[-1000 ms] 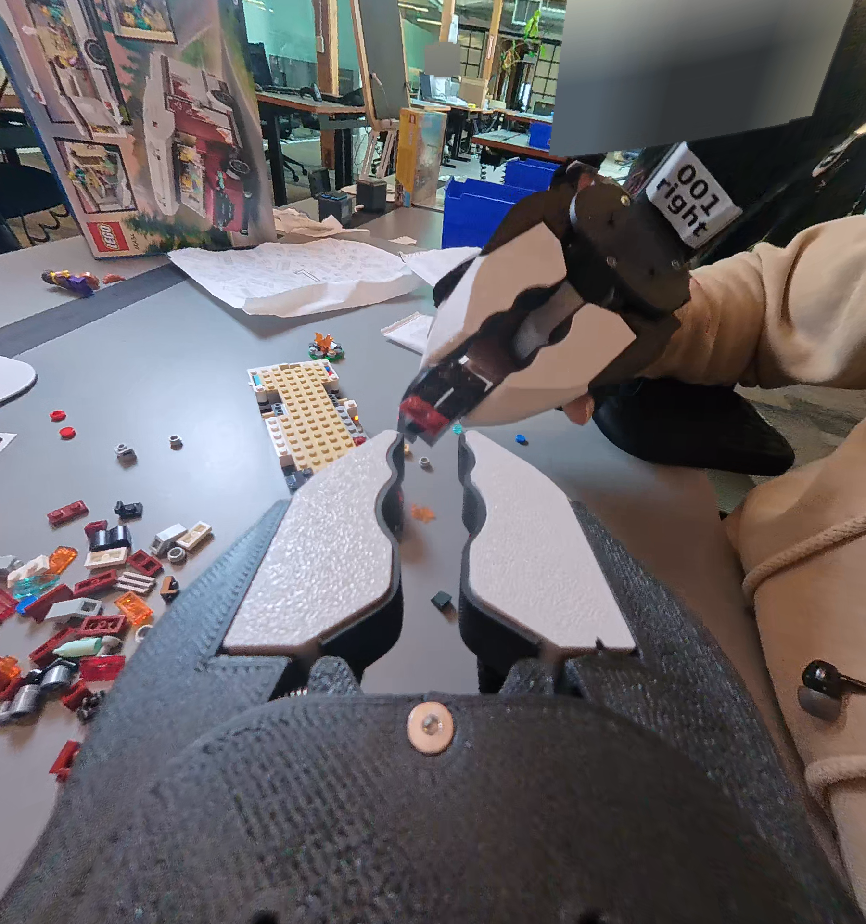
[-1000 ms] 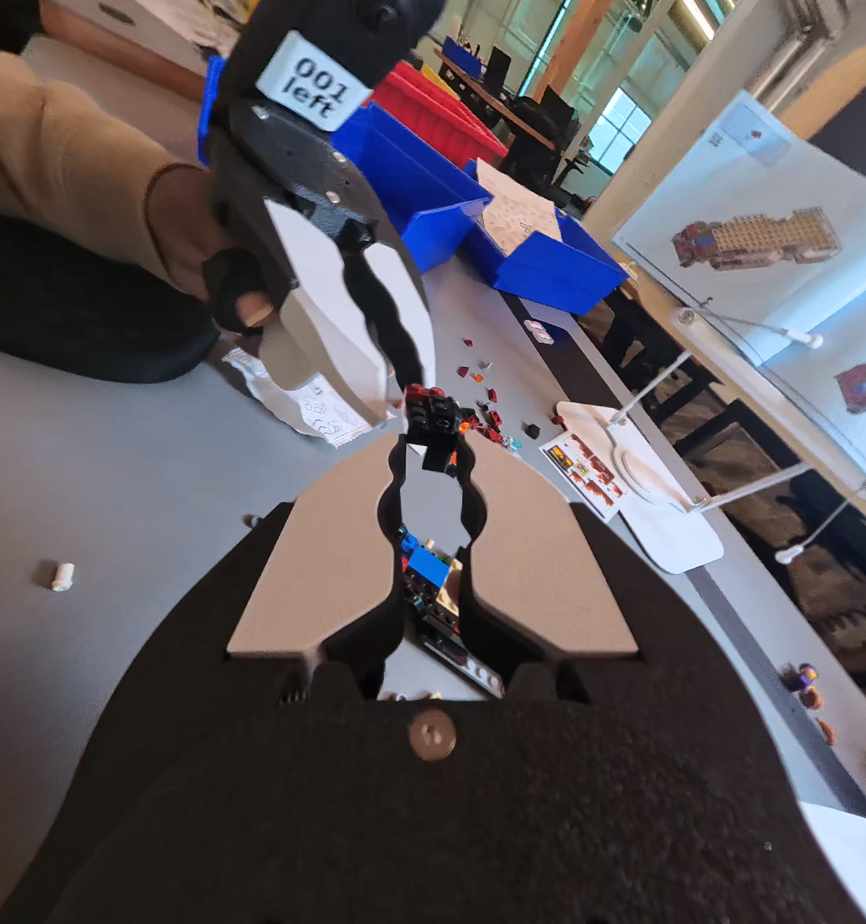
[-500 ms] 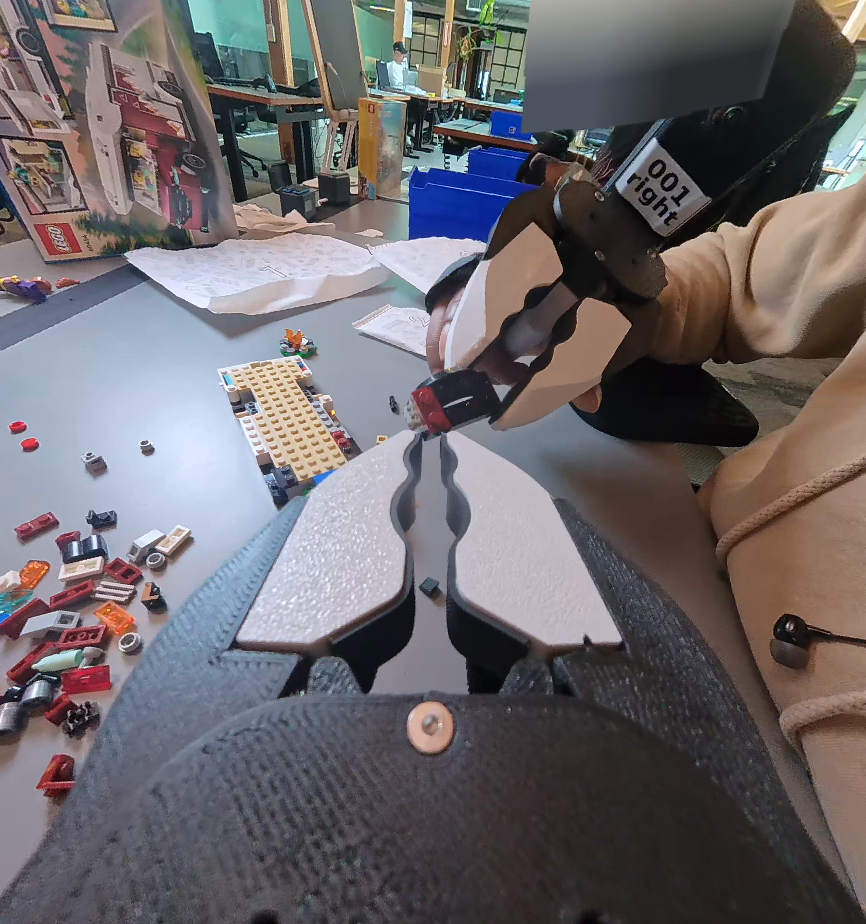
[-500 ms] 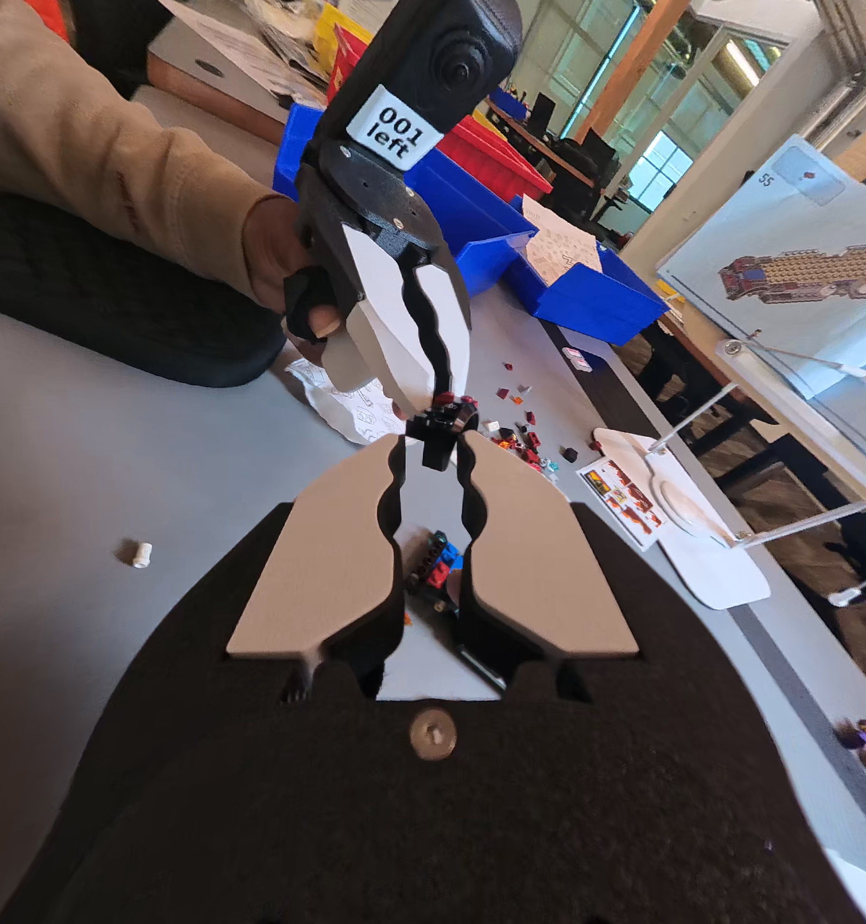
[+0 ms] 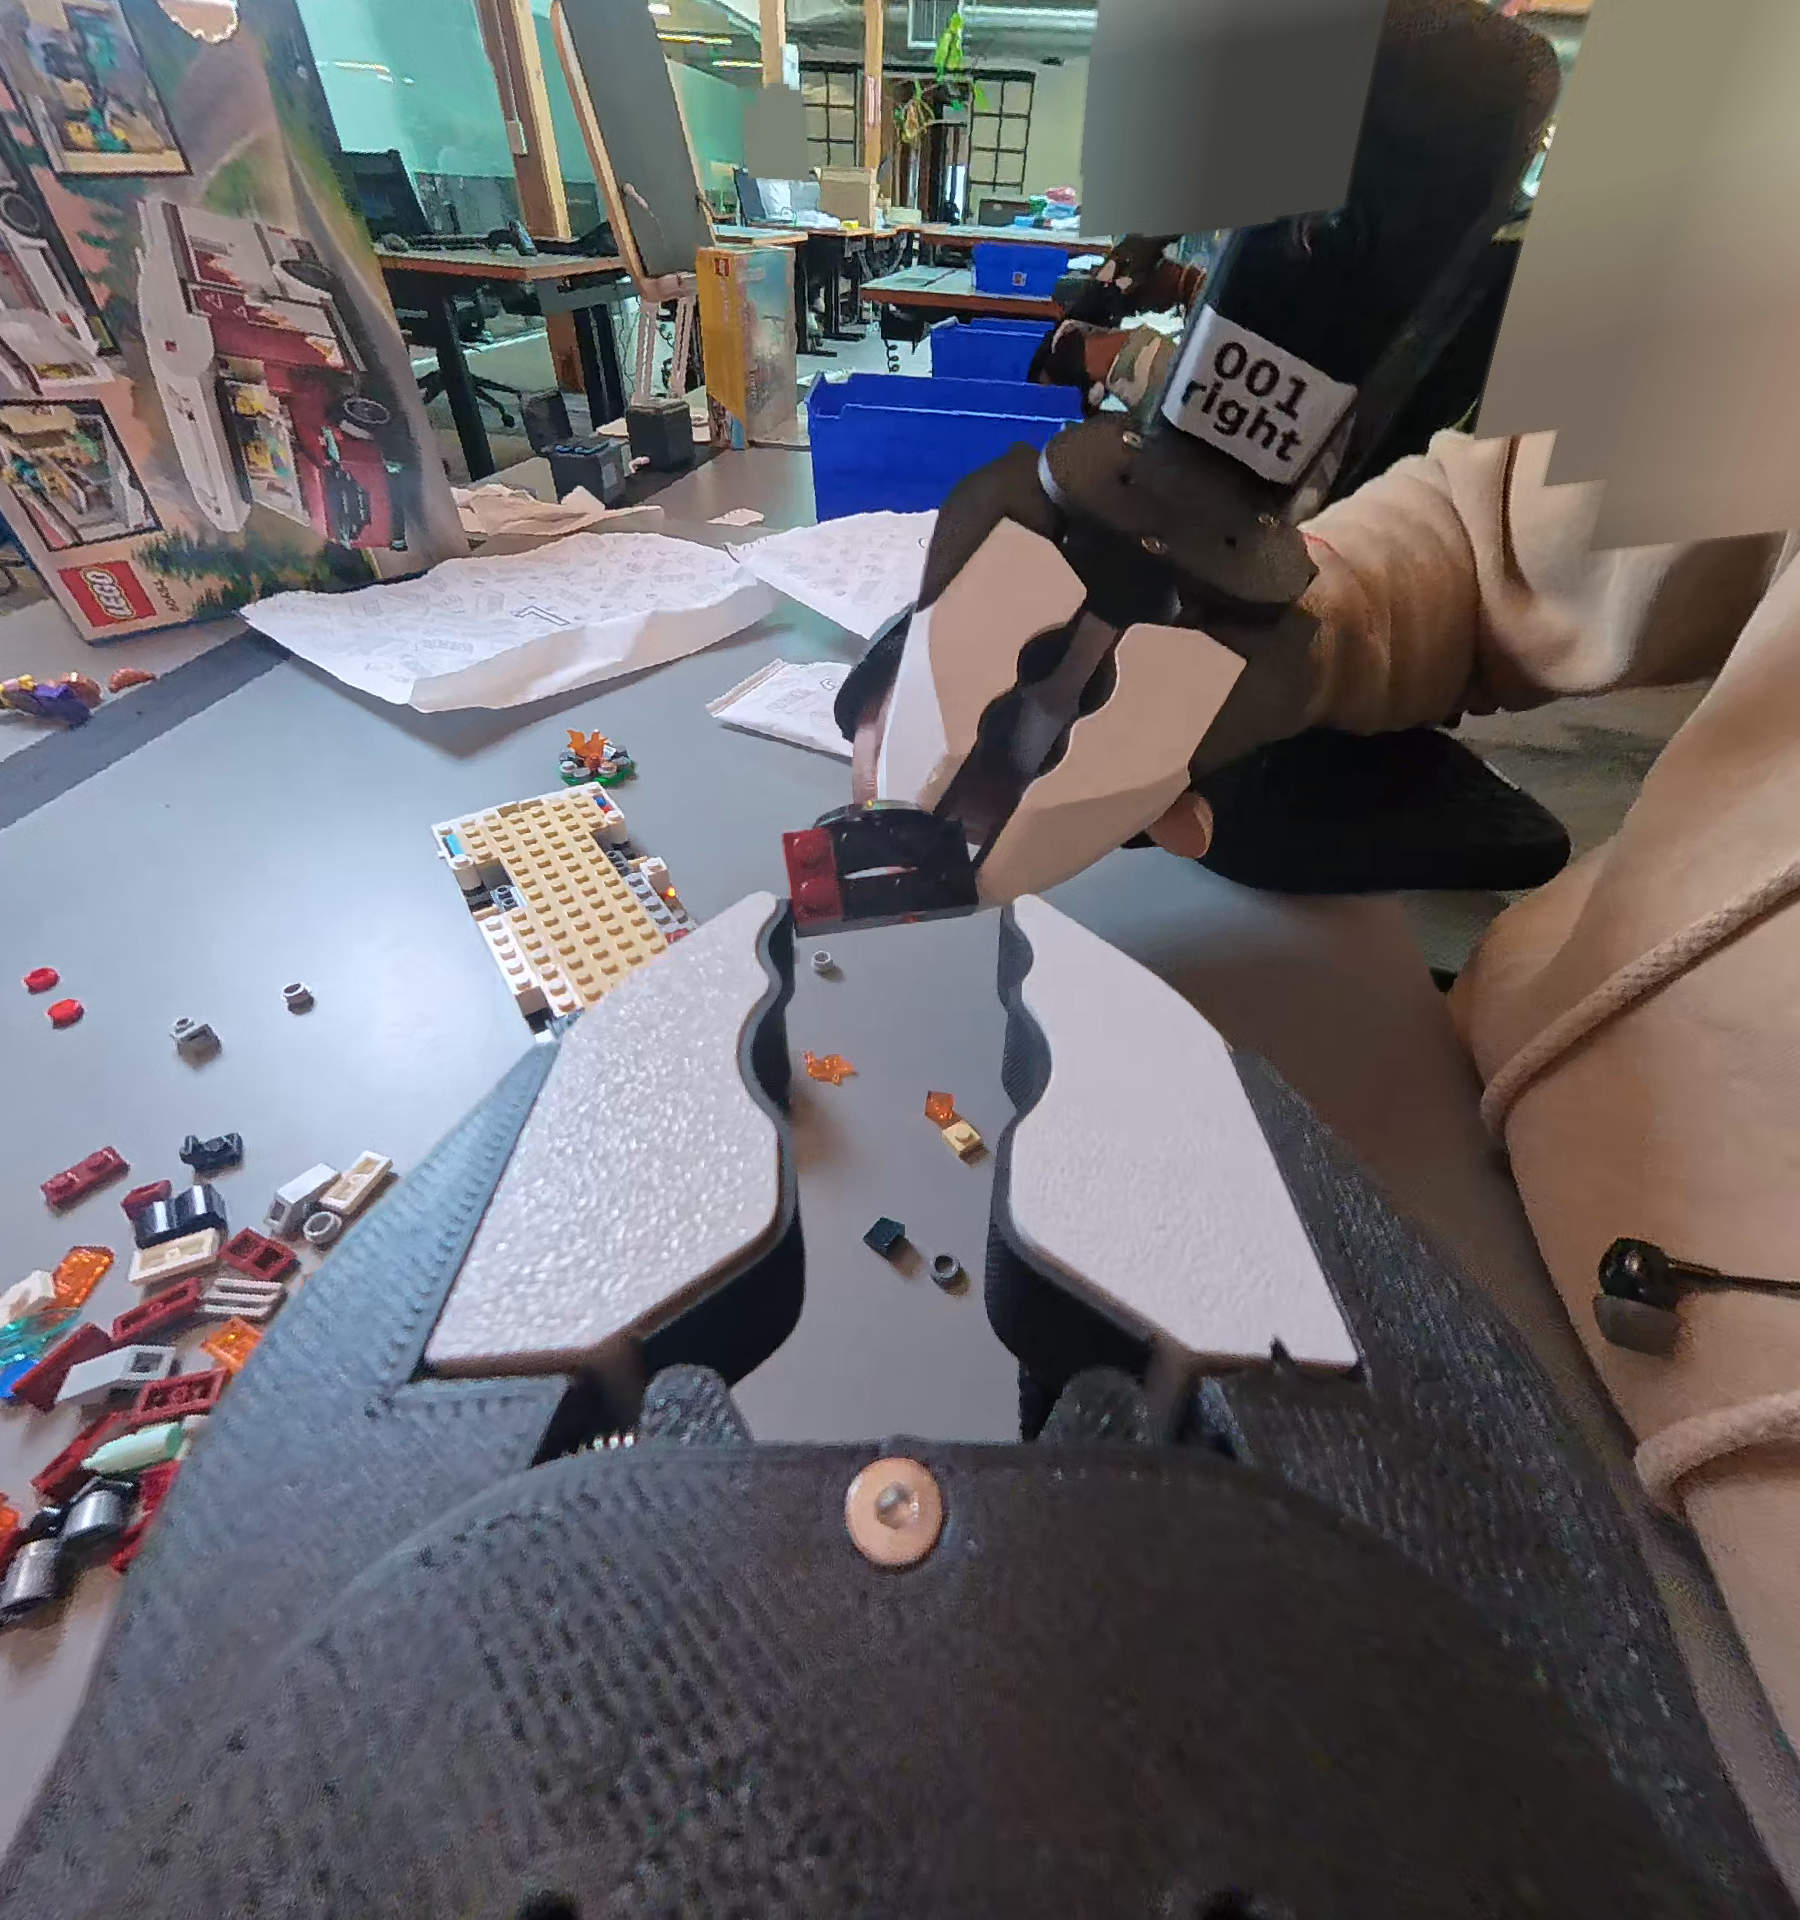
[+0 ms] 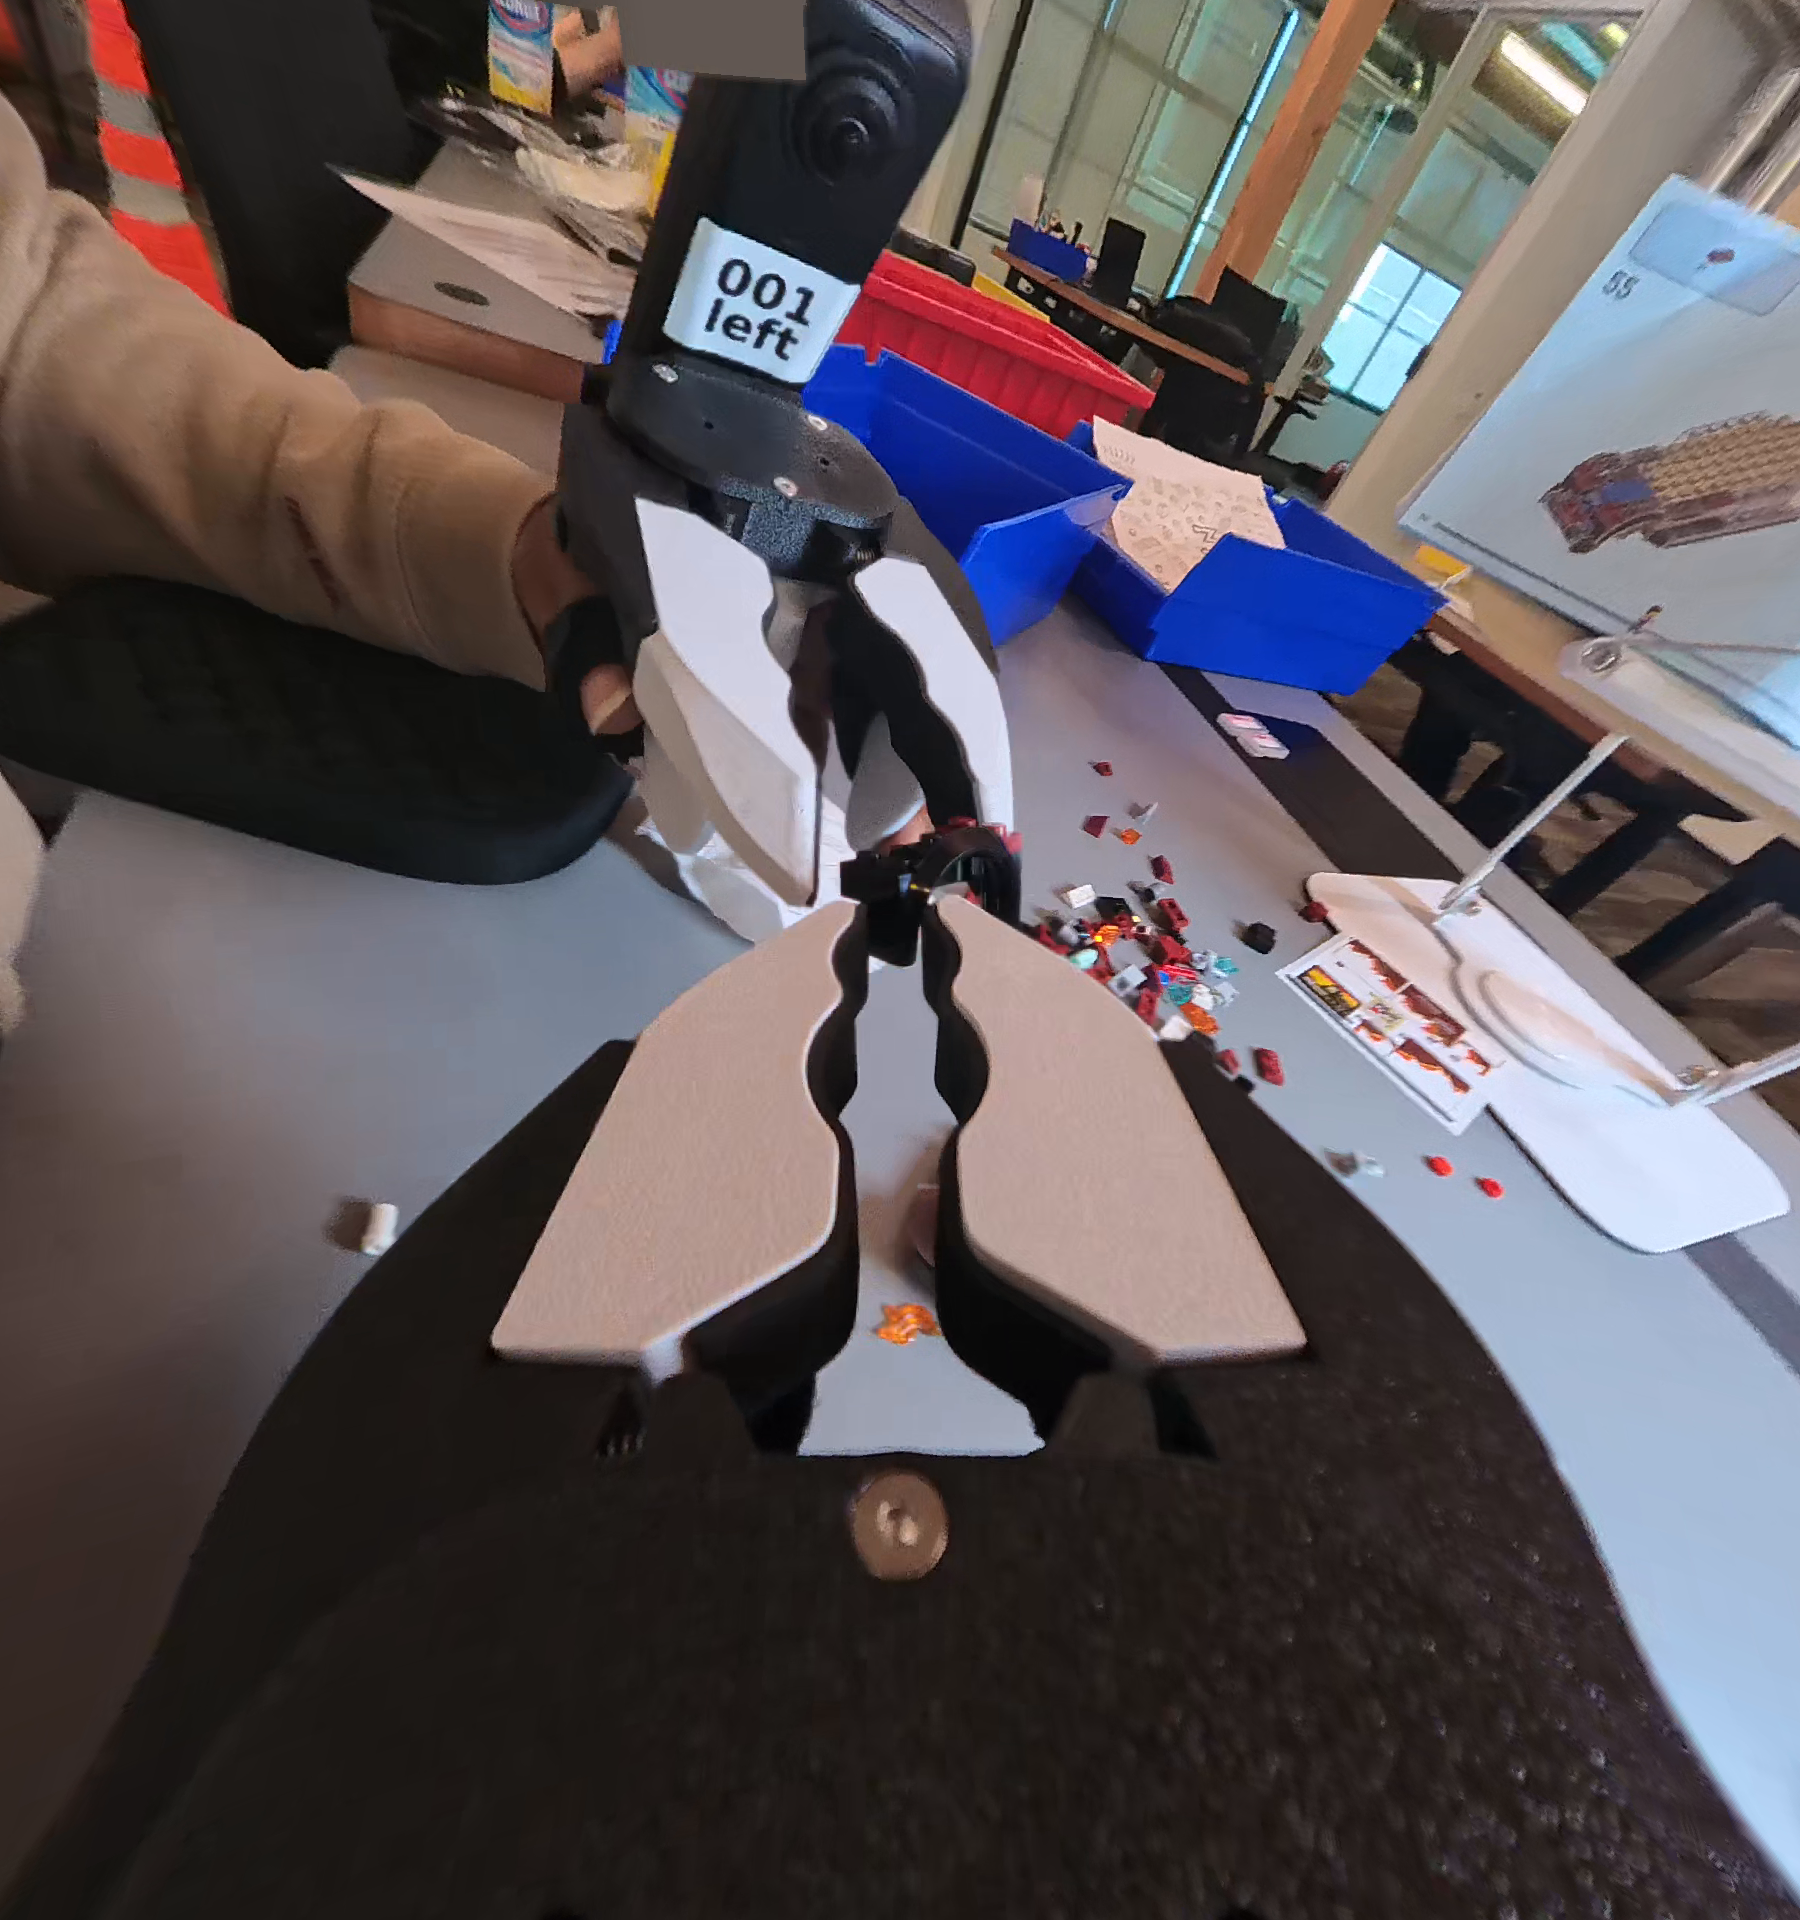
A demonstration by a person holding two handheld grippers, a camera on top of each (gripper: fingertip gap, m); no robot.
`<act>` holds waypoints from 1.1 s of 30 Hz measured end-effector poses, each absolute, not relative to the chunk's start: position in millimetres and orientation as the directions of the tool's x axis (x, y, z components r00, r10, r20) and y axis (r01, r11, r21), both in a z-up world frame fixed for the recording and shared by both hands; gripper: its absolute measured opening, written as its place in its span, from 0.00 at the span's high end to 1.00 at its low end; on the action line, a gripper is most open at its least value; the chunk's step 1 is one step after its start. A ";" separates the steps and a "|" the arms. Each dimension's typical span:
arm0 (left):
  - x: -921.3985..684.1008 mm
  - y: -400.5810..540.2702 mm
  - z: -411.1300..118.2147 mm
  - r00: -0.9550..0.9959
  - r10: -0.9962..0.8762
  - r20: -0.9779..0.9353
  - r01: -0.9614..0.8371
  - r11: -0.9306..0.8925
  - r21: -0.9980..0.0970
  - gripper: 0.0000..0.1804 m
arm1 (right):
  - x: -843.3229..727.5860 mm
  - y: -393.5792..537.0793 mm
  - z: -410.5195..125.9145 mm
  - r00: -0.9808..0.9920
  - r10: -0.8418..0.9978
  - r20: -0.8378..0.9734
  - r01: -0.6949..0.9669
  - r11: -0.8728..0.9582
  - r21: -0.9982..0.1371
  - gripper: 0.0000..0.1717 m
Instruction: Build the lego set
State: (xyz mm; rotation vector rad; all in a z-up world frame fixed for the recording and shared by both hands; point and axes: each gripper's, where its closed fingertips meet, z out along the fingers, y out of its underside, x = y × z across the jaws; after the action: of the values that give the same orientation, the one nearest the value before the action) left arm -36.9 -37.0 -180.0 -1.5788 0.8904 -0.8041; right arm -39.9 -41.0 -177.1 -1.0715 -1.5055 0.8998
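Held piece: a small black-and-dark-red brick assembly [image 5: 880,871] was up off the grey table [image 5: 252,831], clamped at the tips of the right gripper [image 6: 898,920] — its two pads pressed on the black part from either side.
Right gripper: jaws drawn close together on that assembly, slanting down from the upper right in the left wrist view.
Left gripper: the left gripper [image 5: 896,914] had its jaws set well apart and nothing between them; its tips stood just below and beside the assembly, the left fingertip [image 5: 761,920] close to the red end. Whether it touched there I cannot tell.
Beneath the open jaws: loose bits on the table — orange transparent pieces [image 5: 828,1067], a tan stud plate [image 5: 967,1143], a small black piece [image 5: 883,1234].
Further left: a tan studded plate build [image 5: 563,904] lay flat, and past it a scatter of red, black and white loose bricks [image 5: 148,1299].
Behind: crumpled white paper bags [image 5: 522,613], a printed toy box [image 5: 179,312] standing upright, blue bins [image 5: 906,442].
Right wrist side: a sticker sheet [image 6: 1384,1013] by a white stand base [image 6: 1602,1143], an instruction page [image 6: 1654,416] propped above it.
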 end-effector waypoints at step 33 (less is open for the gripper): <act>-38.7 -34.7 -203.1 0.508 -0.853 -0.117 -0.314 -0.057 -0.948 0.83 | -37.5 -46.4 -197.4 -0.143 0.990 0.012 0.234 0.045 -0.971 0.98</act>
State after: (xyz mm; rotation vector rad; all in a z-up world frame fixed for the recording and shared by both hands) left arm -38.7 -34.7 -203.1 -1.6240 1.0174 -0.5977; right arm -37.5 -46.4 -197.4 -1.2914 -1.5057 1.1691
